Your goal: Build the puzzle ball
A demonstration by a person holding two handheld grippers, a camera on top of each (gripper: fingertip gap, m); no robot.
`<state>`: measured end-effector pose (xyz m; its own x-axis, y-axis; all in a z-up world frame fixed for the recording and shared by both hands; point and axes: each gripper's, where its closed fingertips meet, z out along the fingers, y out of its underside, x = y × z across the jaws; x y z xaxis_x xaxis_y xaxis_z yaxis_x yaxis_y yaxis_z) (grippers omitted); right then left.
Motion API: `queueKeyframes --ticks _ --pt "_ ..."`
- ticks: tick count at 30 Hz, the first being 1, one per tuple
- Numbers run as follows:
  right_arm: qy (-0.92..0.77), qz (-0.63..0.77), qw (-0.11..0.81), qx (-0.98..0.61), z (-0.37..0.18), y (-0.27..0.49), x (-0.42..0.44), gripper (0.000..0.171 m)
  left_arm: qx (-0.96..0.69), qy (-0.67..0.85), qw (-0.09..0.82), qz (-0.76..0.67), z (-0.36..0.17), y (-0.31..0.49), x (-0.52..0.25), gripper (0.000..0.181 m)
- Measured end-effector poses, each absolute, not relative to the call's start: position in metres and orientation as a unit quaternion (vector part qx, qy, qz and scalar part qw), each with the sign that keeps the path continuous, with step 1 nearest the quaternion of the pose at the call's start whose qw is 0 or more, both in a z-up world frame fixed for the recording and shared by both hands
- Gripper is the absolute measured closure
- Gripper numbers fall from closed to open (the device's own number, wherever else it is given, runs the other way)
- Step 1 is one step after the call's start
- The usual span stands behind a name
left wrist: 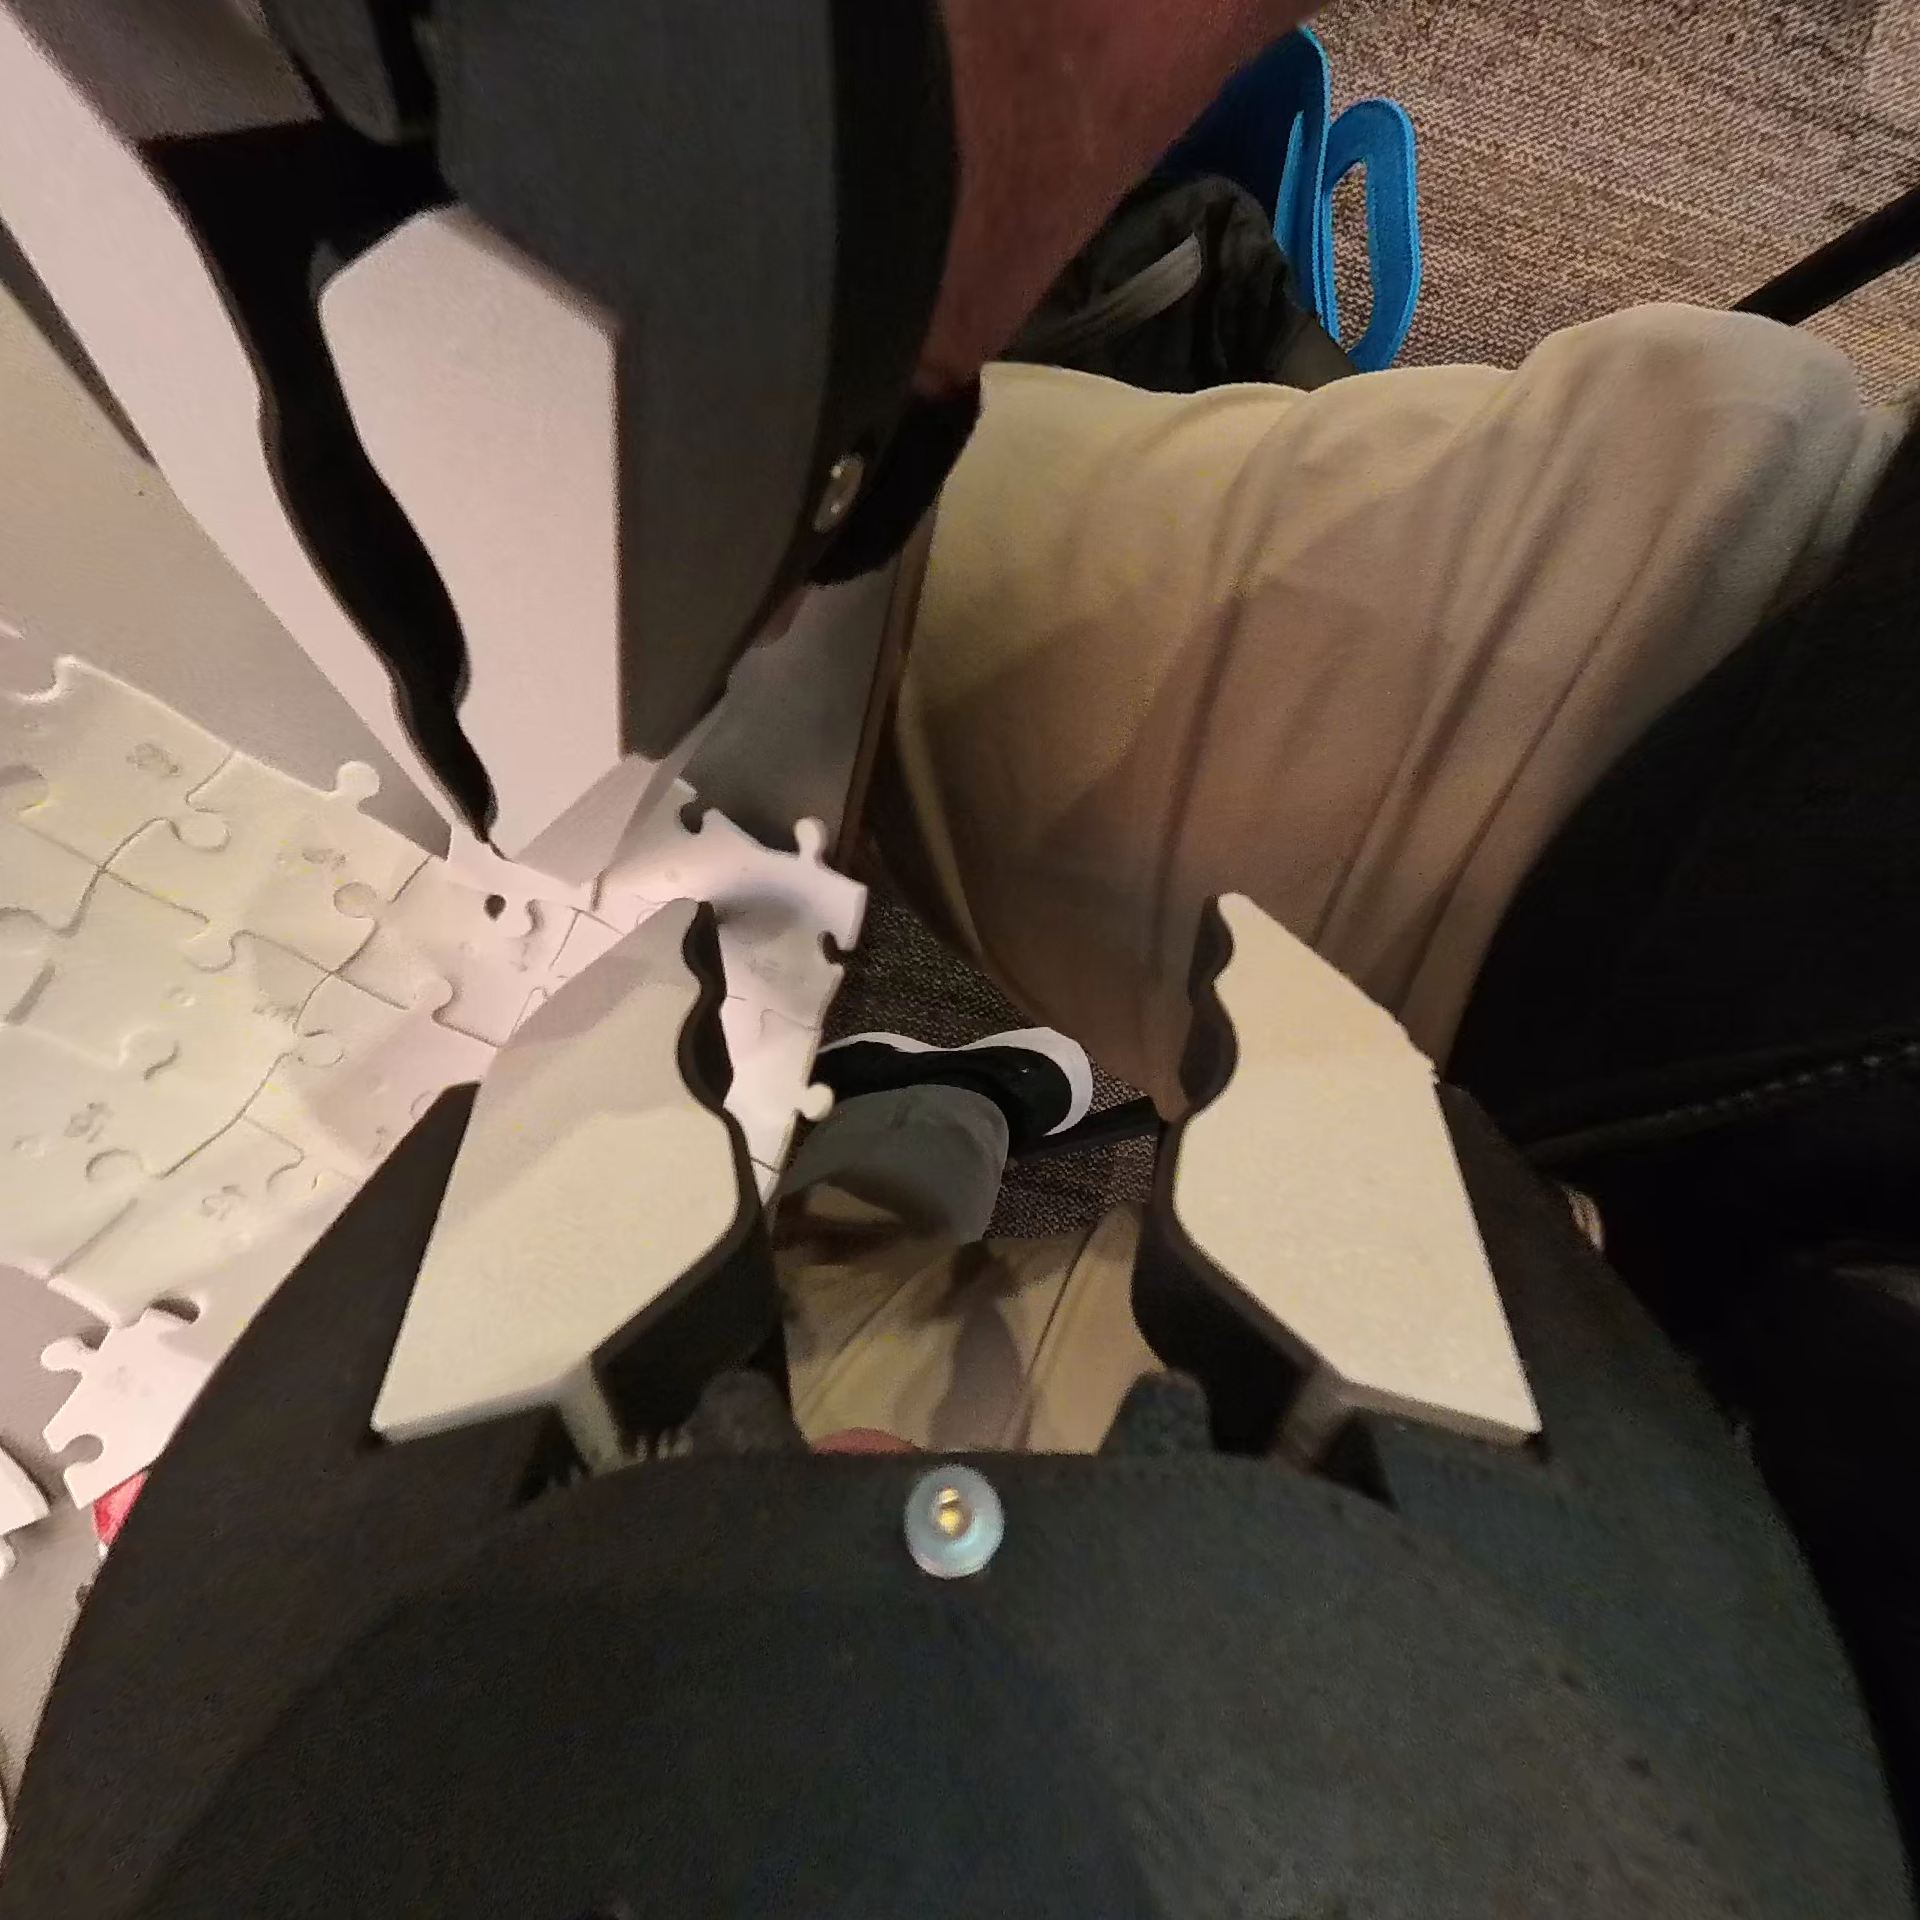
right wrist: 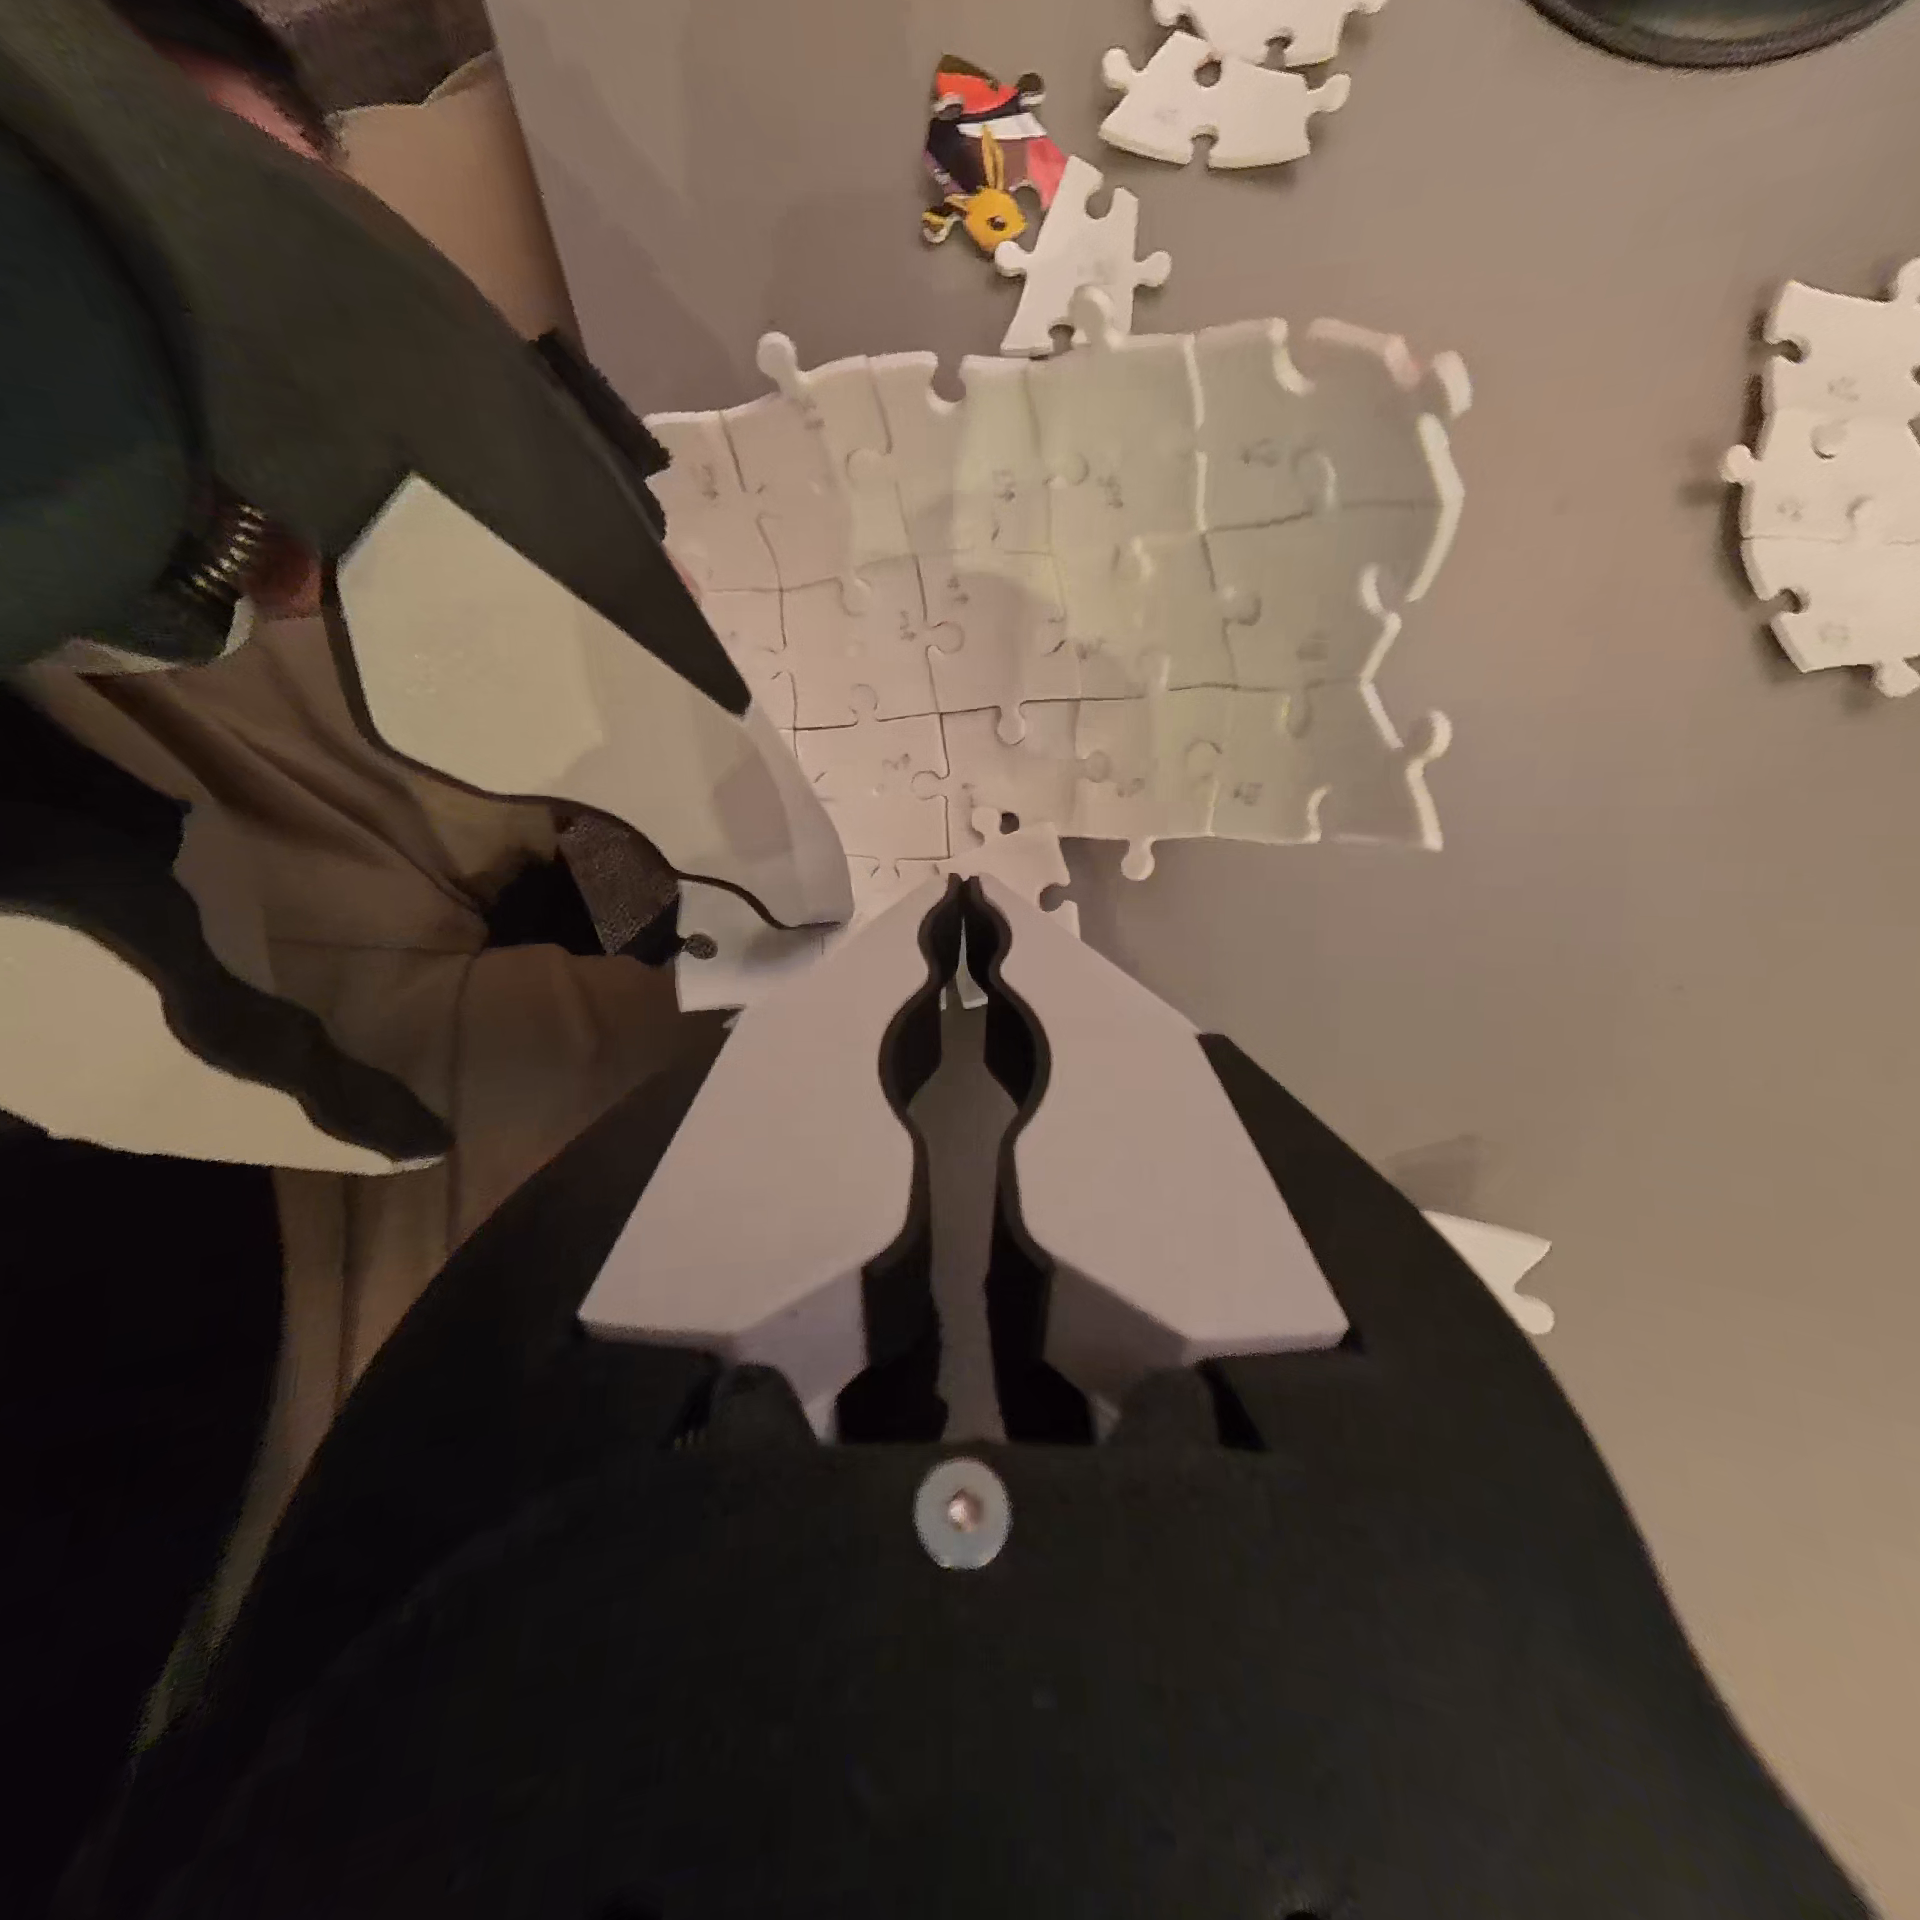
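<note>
The grey table (right wrist: 1558, 987) carried the assembled puzzle sheet (right wrist: 1143, 582), white side up, its long axis running across my right wrist view, curling at the far edge, with loose white pieces (right wrist: 1205, 109) and one printed piece (right wrist: 982, 156) beyond. My right gripper (right wrist: 964, 896) was pinched onto a puzzle piece (right wrist: 1023, 857) at the sheet's near edge. My left gripper (left wrist: 961, 1029) reached past the table edge, jaws apart, holding nothing; faint marks on pieces were unreadable.

Ahead of my right gripper (right wrist: 964, 883) the grey table (right wrist: 1558, 987) carries the joined white puzzle sheet (right wrist: 1122, 603), with loose white pieces (right wrist: 1216, 104), one printed piece (right wrist: 987, 156) beyond it, and a white cluster (right wrist: 1839, 488) far right.
</note>
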<state>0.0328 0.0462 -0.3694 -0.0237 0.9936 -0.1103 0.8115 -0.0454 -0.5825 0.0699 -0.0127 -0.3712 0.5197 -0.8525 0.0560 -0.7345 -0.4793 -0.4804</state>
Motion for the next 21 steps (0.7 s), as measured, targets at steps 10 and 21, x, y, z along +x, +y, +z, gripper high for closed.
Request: queueKeyframes --ticks 10,21 --pt "-0.643 0.247 0.217 -0.691 -0.368 0.056 0.029 0.171 -0.847 0.461 0.208 -0.162 -0.369 -0.01 0.07 0.096" --pt "-0.626 0.222 0.247 -0.706 -0.369 0.069 0.033 0.171 -0.849 0.455 0.213 -0.163 -0.37 -0.009 0.071 0.095"
